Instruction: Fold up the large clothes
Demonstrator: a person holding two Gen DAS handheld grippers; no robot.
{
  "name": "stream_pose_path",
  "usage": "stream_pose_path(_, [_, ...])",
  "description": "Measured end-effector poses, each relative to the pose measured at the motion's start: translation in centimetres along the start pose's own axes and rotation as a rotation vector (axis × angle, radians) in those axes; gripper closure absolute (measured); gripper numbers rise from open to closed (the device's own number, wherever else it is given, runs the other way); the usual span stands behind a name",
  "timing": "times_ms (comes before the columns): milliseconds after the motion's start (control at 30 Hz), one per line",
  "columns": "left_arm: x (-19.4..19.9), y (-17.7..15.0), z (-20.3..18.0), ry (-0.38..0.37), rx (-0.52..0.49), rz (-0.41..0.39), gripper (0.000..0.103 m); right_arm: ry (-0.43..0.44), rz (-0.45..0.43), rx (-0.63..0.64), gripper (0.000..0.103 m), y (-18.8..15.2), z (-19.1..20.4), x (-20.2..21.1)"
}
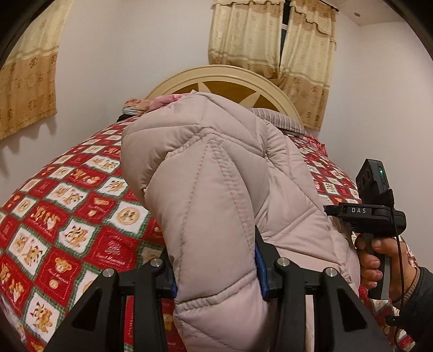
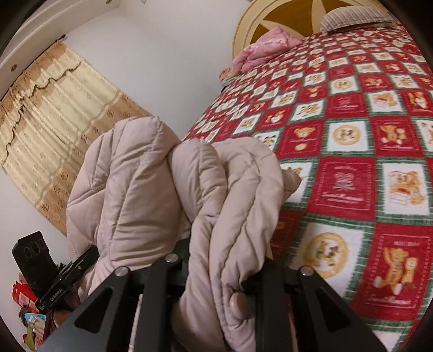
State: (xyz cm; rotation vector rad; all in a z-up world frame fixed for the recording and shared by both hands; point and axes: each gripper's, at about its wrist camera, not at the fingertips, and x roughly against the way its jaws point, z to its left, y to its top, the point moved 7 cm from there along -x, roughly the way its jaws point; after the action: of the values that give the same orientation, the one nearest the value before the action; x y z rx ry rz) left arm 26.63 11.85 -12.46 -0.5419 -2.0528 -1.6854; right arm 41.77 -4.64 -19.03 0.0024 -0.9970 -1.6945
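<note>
Two tools | left tool (image 1: 216, 270) clamps quilted coat (image 1: 211, 189) | right tool (image 2: 216, 270) likewise

A bed is covered by a red, white and green checked bedspread (image 2: 351, 140) printed with teddy bears. At its twelve o'clock end a rounded cream headboard (image 1: 216, 78) with brown panels is seen. A pink pillow (image 2: 266, 47) and a striped grey pillow (image 2: 351, 17) are laid against it. Beige patterned curtains (image 1: 273, 35) are hung behind. What may be red packaging (image 2: 23, 297) is glimpsed at eight o'clock.
</note>
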Motion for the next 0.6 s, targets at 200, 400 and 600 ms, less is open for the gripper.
stream_pose_path(200, [0.6, -0.7, 1.6, 0.015, 0.017, 0.002, 0.06, 0.004, 0.03, 0.012, 0.081, -0.3, 1.3, -1.5])
stream_pose_path(400, [0.7, -1.6, 2.8, 0.022, 0.042, 0.018, 0.06, 0.003, 0.056, 0.017, 0.081, -0.6, 2.1, -2.6])
stream_pose_path(600, [0.4, -2.7, 3.9, 0.031, 0.063, 0.036, 0.06, -0.01, 0.078, 0.024, 0.081, -1.1, 2.6, -3.7])
